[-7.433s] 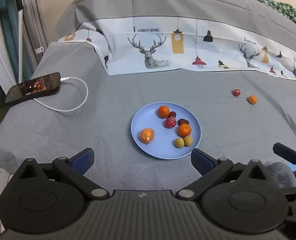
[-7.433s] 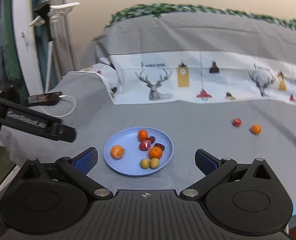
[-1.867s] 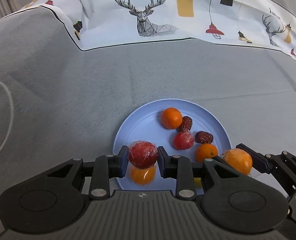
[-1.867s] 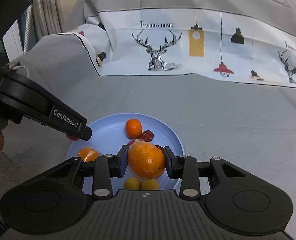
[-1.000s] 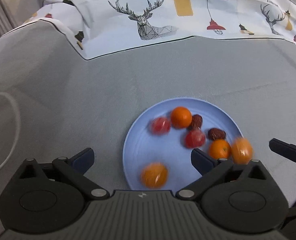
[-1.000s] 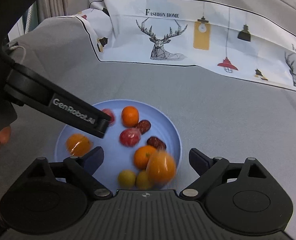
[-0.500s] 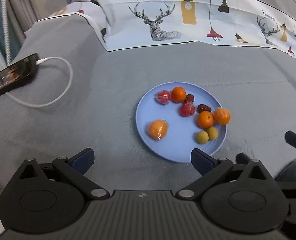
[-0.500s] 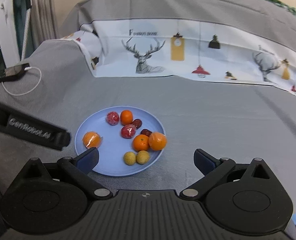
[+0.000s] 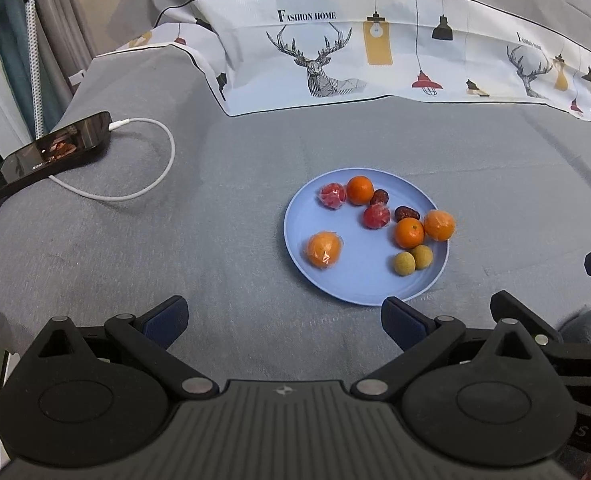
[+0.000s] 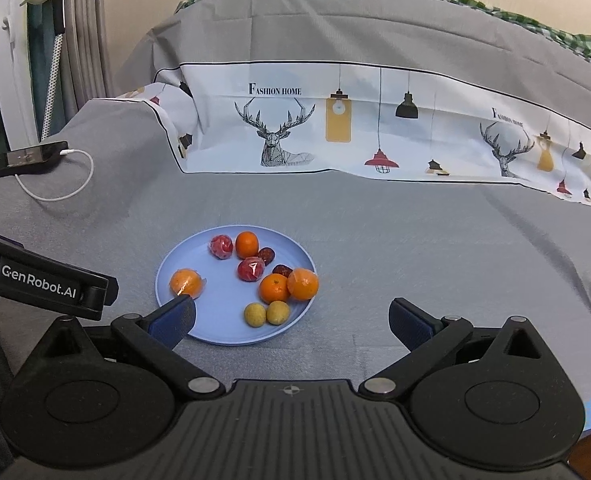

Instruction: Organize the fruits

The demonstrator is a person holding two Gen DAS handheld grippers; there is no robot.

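Left wrist view: the left gripper [image 9: 283,322] has its jaws spread wide and empty above the near edge of the bed [image 9: 223,184], with the blue plate [image 9: 359,284] of fruit lying ahead and slightly right of the gap, clear of both jaws; a phone [image 9: 53,152] on a white cable [image 9: 151,176] lies toward the bed's left edge. Right wrist view: the right gripper [image 10: 291,320] is likewise wide apart and empty, the blue plate [image 10: 223,332] ahead and left of centre, its near left rim passing behind the left jaw tip, the wrapped orange [image 10: 186,282] just beyond that tip.
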